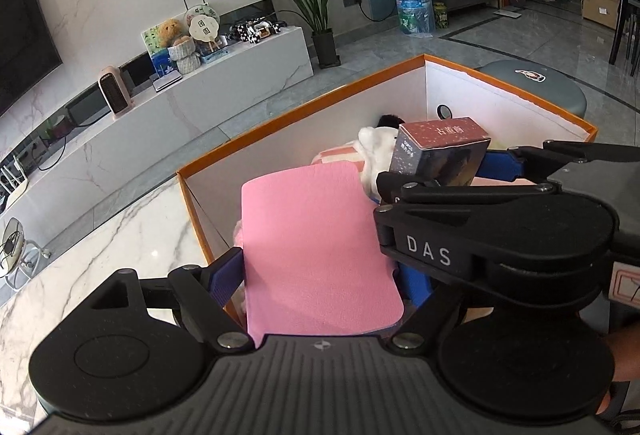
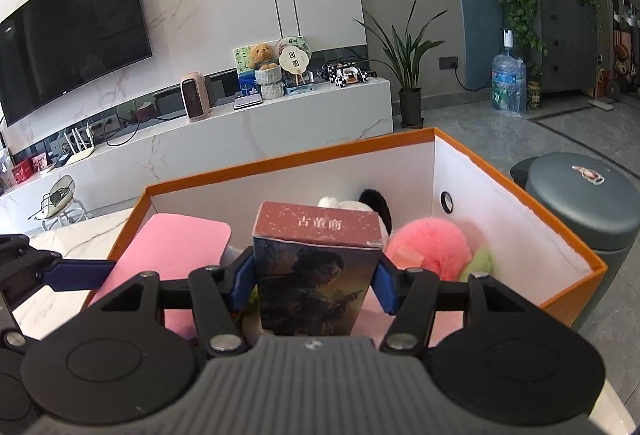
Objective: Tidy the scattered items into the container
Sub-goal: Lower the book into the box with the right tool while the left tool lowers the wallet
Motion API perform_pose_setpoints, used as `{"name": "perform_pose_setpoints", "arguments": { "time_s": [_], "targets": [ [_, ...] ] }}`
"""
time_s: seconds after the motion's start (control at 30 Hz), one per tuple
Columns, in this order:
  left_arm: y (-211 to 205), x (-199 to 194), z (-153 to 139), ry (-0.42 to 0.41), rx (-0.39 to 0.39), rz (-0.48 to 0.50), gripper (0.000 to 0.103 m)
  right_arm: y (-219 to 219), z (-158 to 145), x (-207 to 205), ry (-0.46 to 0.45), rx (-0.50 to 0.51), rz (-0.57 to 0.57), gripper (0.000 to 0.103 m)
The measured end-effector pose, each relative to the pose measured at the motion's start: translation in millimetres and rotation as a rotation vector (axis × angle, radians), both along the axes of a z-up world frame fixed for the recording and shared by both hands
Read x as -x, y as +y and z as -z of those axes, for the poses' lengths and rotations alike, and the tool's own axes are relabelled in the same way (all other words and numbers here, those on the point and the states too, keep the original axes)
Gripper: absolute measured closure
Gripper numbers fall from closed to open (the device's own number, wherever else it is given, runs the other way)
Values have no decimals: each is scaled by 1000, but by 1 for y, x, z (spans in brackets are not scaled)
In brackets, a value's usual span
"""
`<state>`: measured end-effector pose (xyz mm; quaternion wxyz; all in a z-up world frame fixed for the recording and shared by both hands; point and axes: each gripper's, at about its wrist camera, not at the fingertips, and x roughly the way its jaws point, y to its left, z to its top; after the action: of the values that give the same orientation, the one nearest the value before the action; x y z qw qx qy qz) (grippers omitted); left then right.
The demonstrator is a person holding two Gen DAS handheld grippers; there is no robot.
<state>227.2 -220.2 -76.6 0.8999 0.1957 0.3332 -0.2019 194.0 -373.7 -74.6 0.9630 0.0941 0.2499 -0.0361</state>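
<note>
1. Right gripper (image 2: 314,281) clamped on the upright dark box (image 2: 316,271), held over the orange container (image 2: 576,289).
2. Left gripper (image 1: 324,279) grips the pink pad (image 1: 316,247), over the container's near-left corner.
3. Pink plush (image 2: 428,245) already inside, far-right part.

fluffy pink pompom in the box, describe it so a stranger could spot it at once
Find the orange-rimmed, white-lined cardboard box on the marble table. Toward its right side lies the fluffy pink pompom, beside the dark picture carton. It alone is round and furry; the other pink item is a flat foam sheet.
</note>
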Motion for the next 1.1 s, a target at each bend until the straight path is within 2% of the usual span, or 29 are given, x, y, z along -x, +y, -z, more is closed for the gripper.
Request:
{"name": "perform_pose_setpoints", "arguments": {
  "time_s": [0.53,0.83,1.1],
  "targets": [
    [4,3,-3,26,17,36,7,6,2,-1,3,8,4,41],
    [20,11,-14,-13,40,17,7,5,2,0,-9,-1,12,41],
    [20,1,-8,17,56,21,7,5,3,-2,-8,5,16,41]
  ]
}}
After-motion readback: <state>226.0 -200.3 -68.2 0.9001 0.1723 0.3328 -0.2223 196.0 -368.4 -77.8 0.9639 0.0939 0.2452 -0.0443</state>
